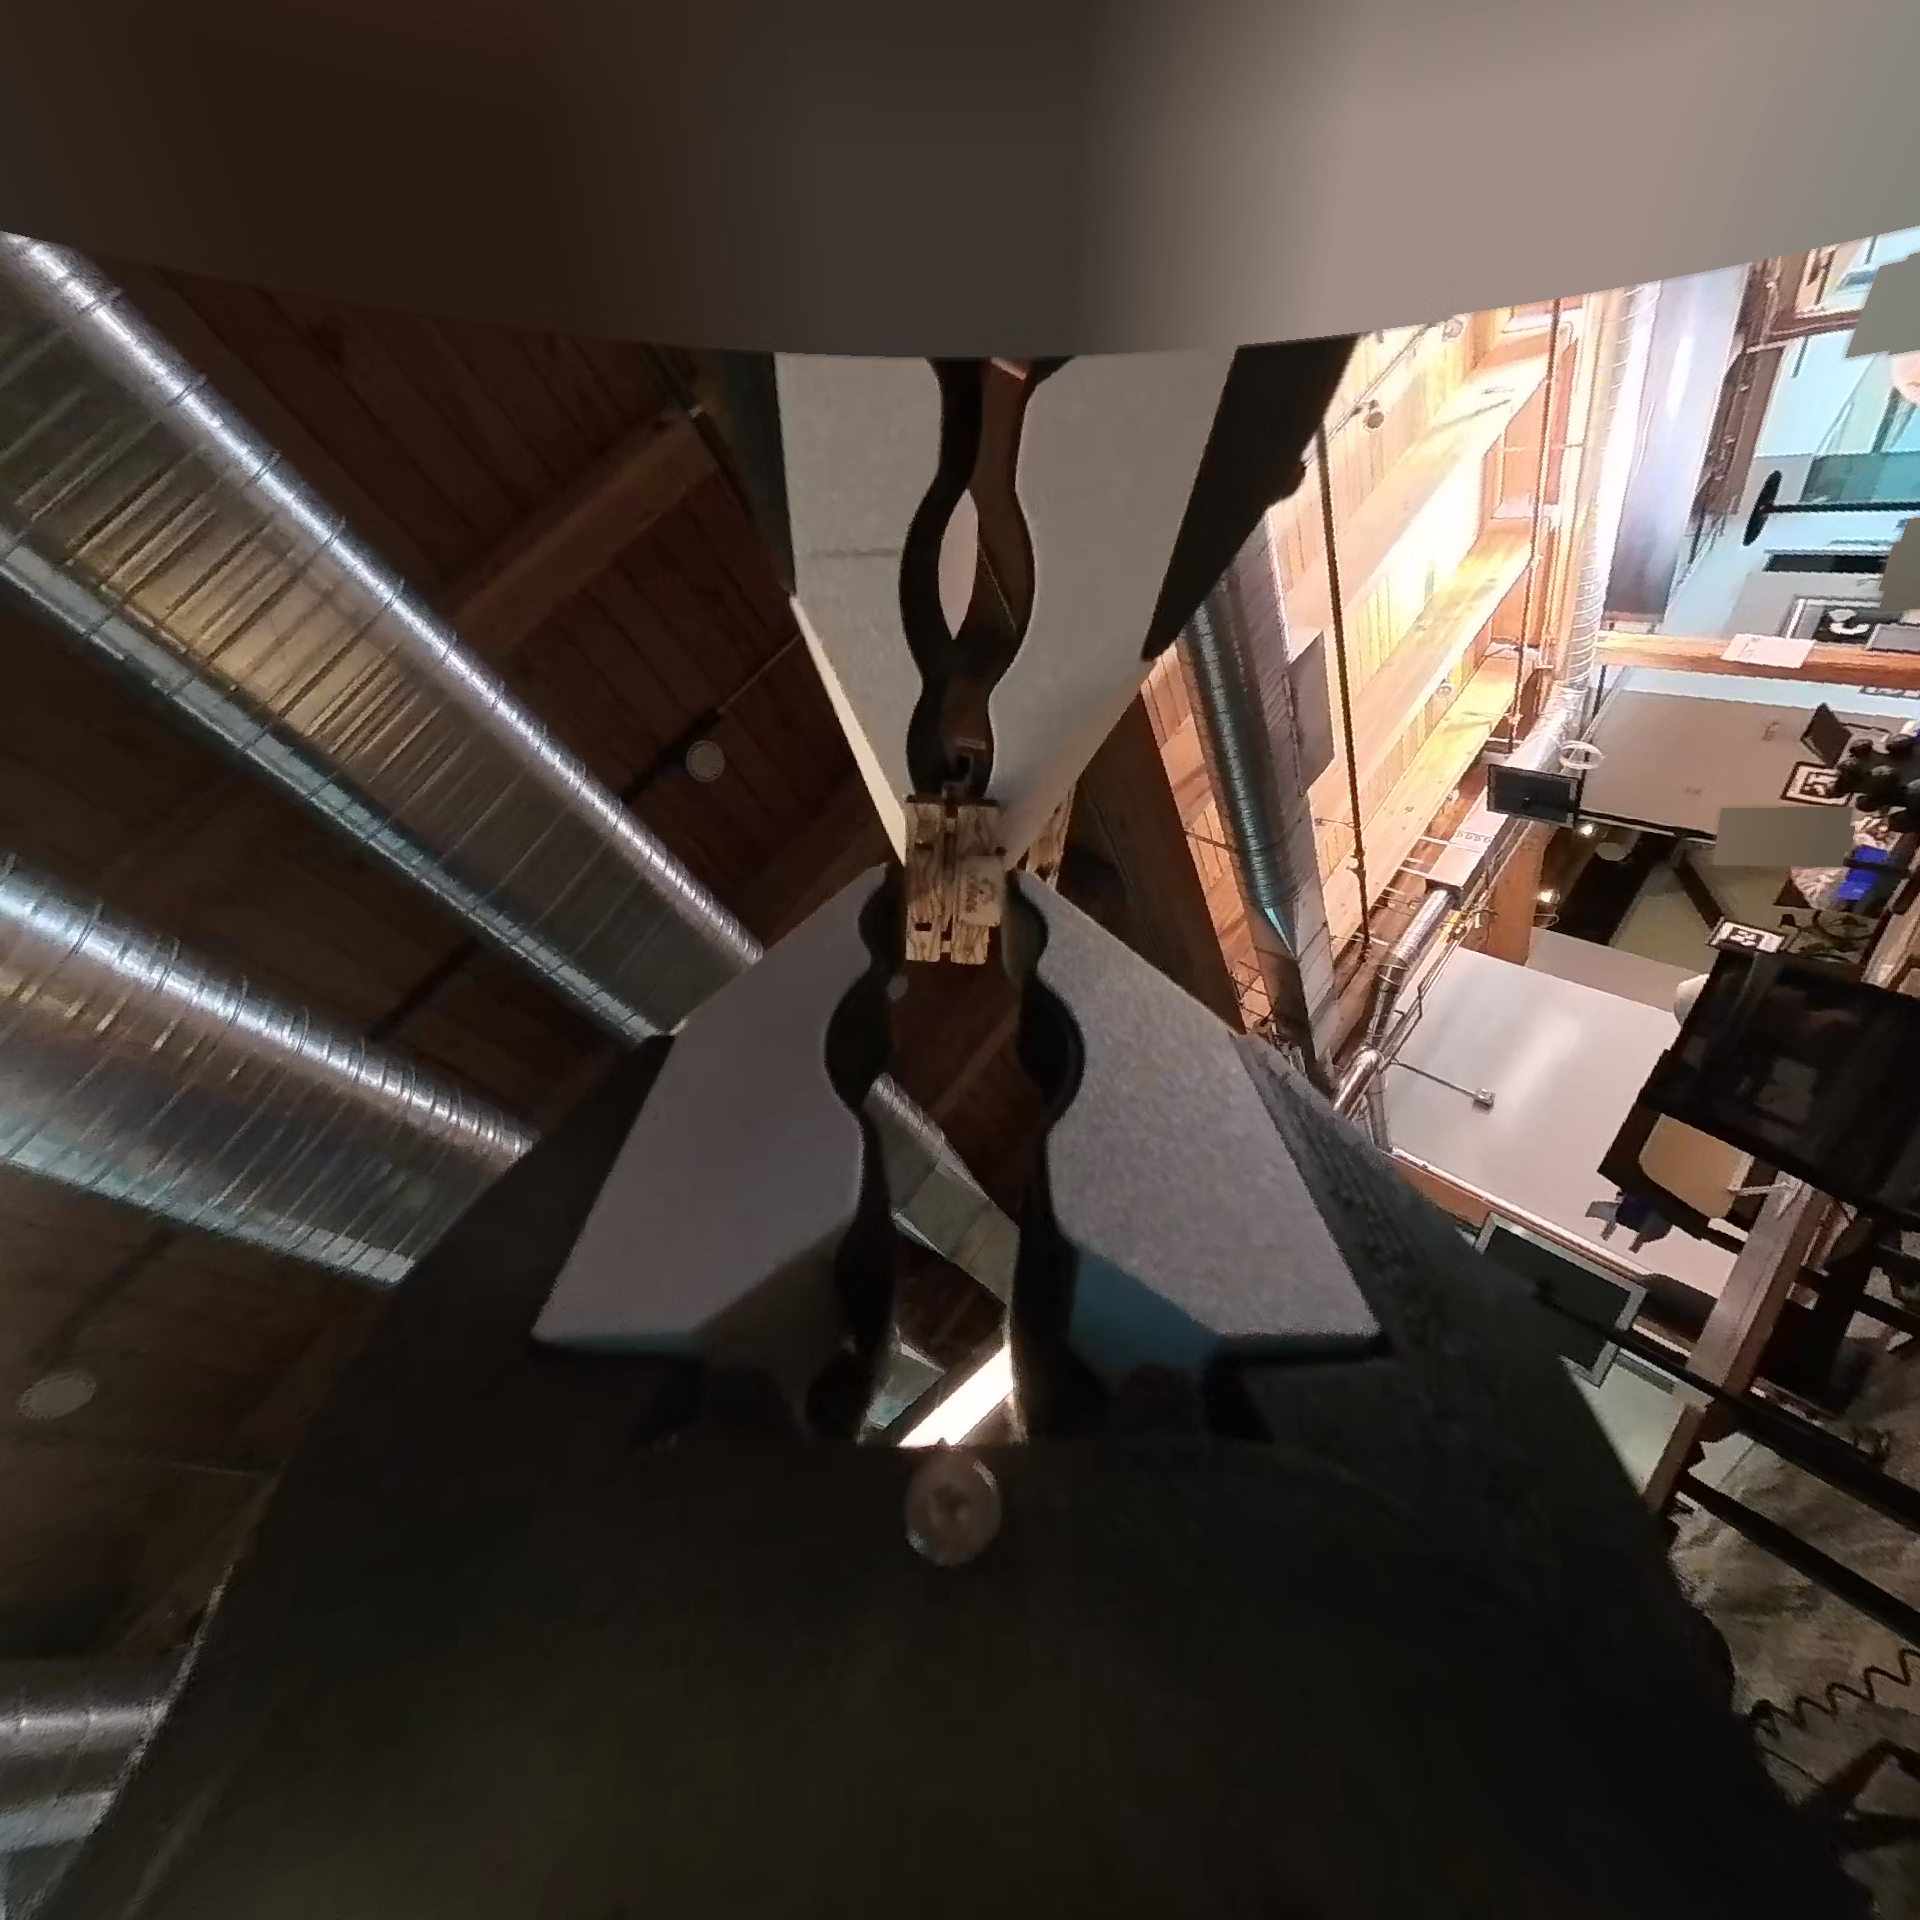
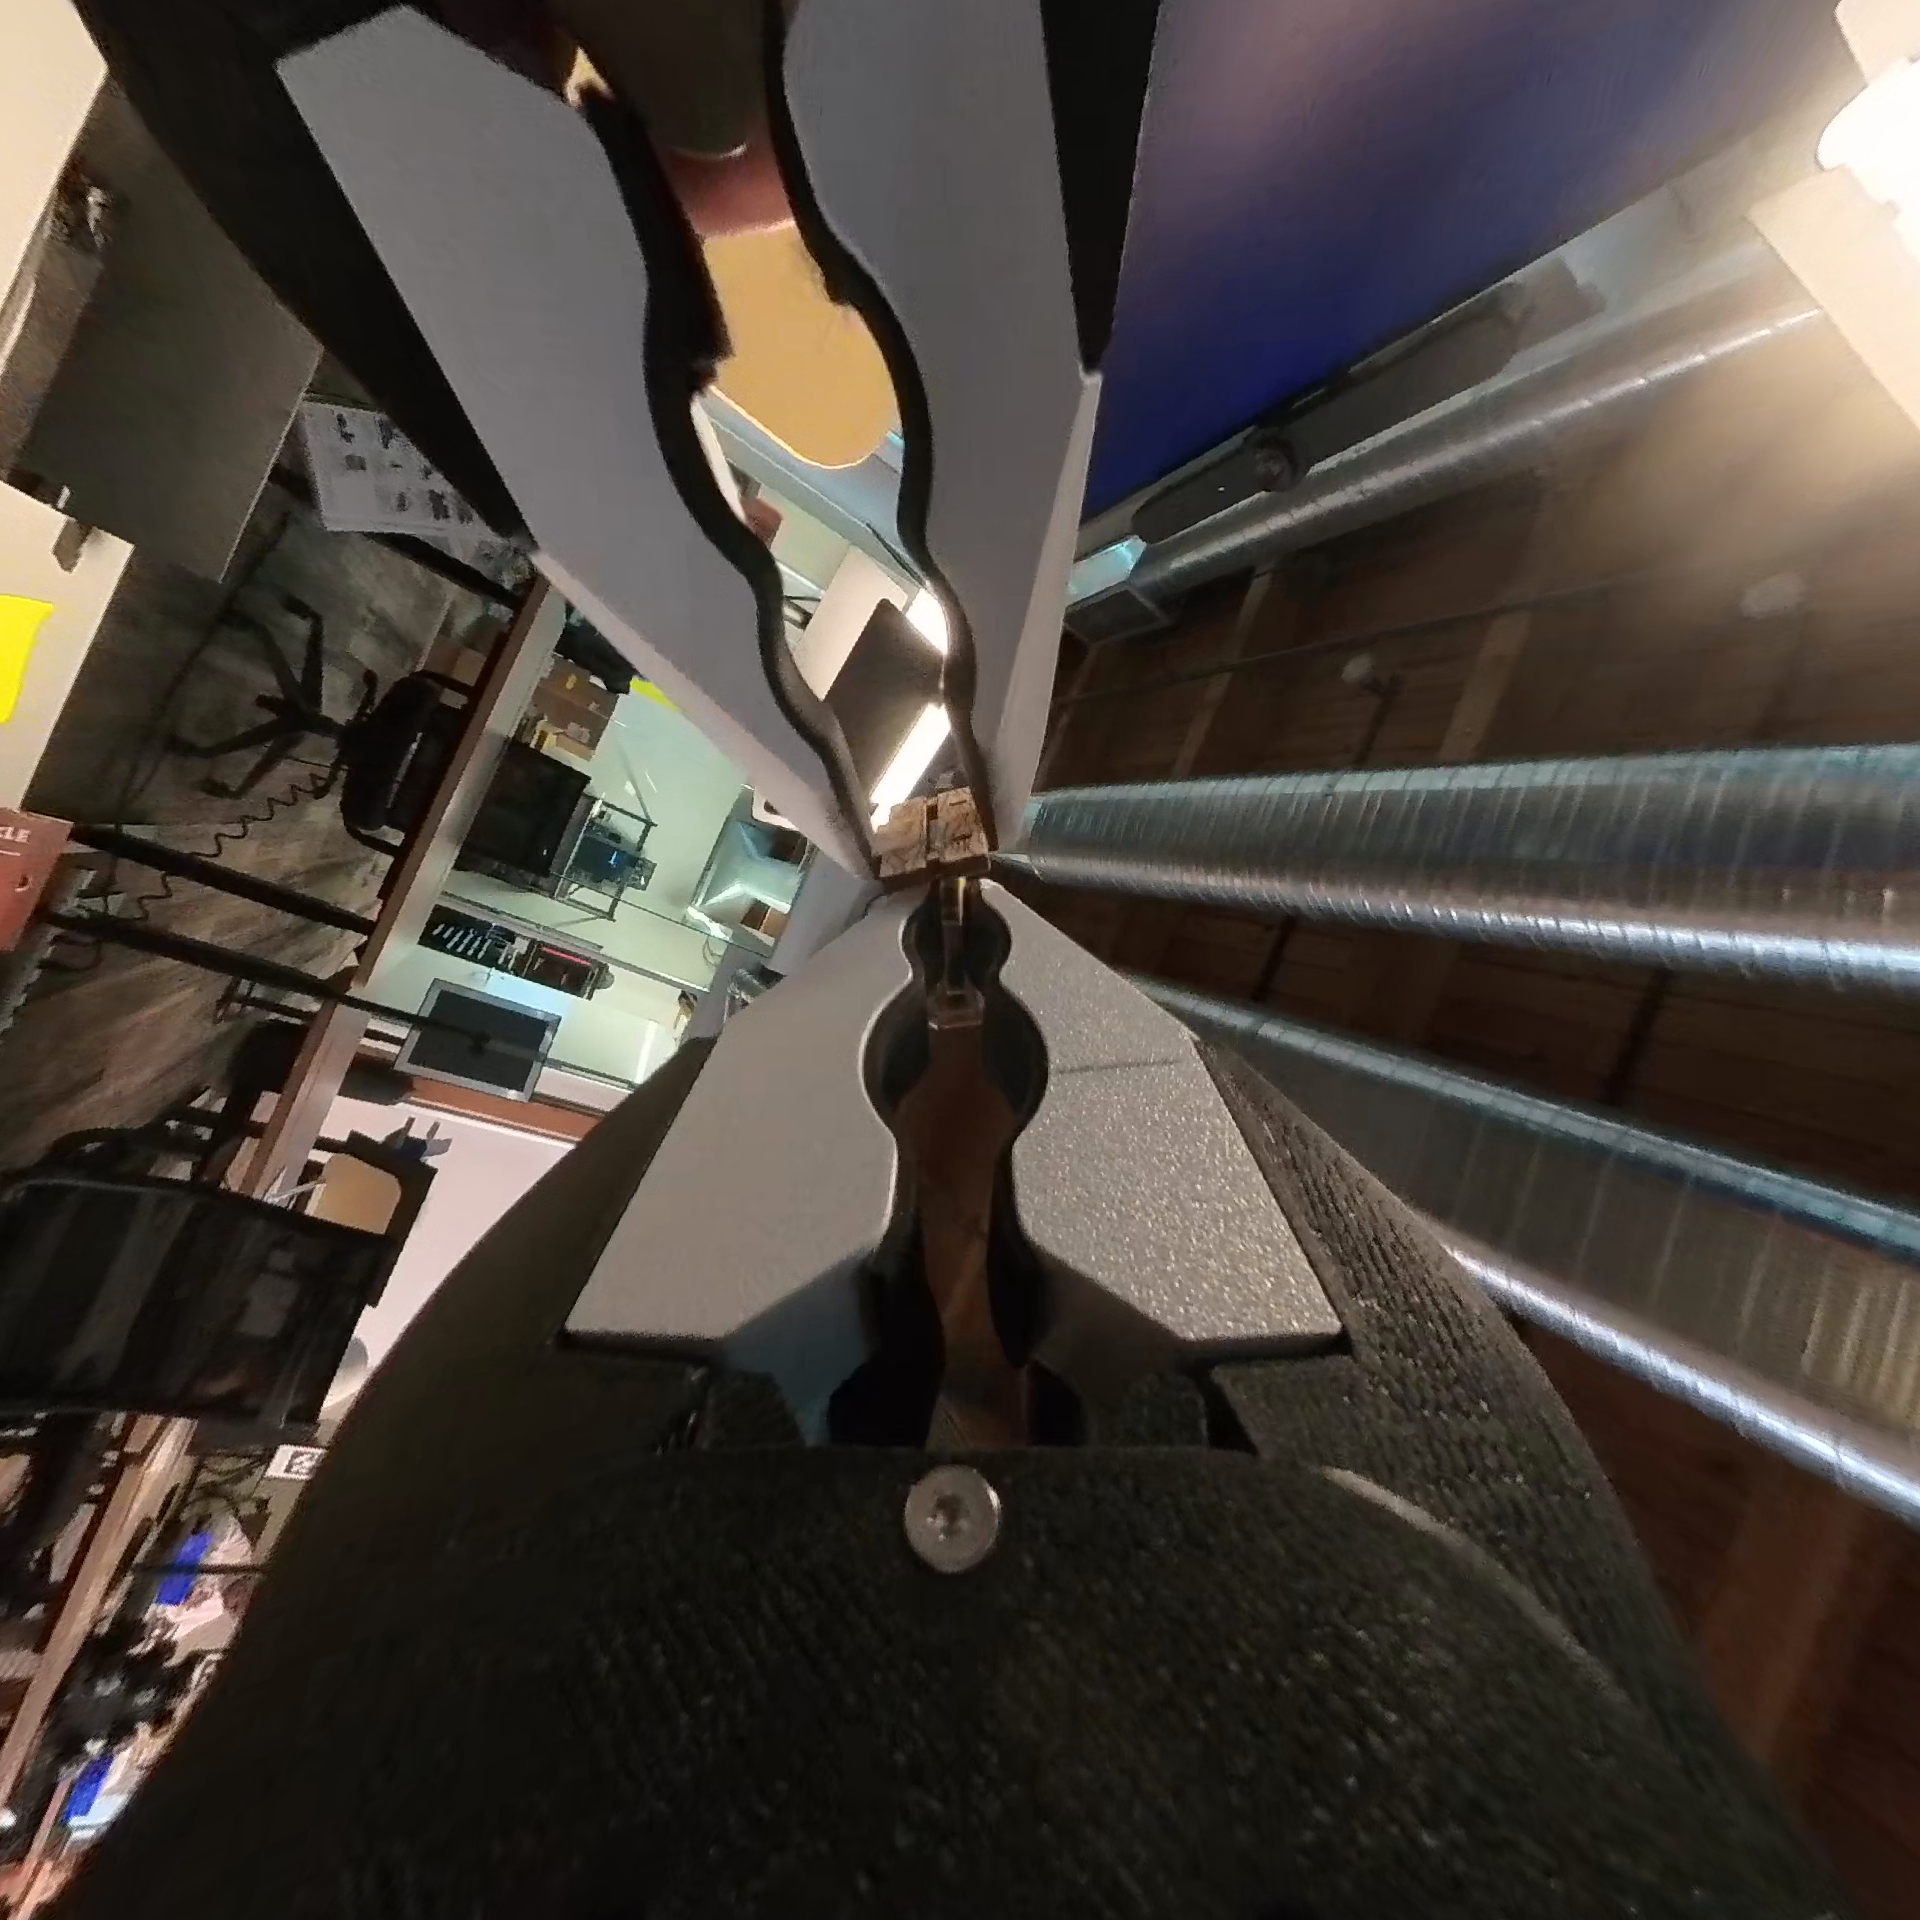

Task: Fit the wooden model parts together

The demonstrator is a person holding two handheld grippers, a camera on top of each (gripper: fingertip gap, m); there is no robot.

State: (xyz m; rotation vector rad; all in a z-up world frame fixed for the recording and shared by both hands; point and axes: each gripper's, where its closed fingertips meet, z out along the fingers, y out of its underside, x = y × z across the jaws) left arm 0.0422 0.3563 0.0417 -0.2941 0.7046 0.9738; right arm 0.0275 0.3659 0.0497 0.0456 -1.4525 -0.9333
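While clamped, both tools (image 1: 951, 914) (image 2: 940, 883) on wooden block (image 1: 954, 902).

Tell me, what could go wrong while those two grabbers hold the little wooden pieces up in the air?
1. The left gripper pinches the wooden model parts only at its fingertips; a twist might pop them out.
2. The right gripper meets them tip to tip, holding a thin part. A crooked push could bend or snap it.
3. Nothing shows beneath them, so a dropped piece may fall far.
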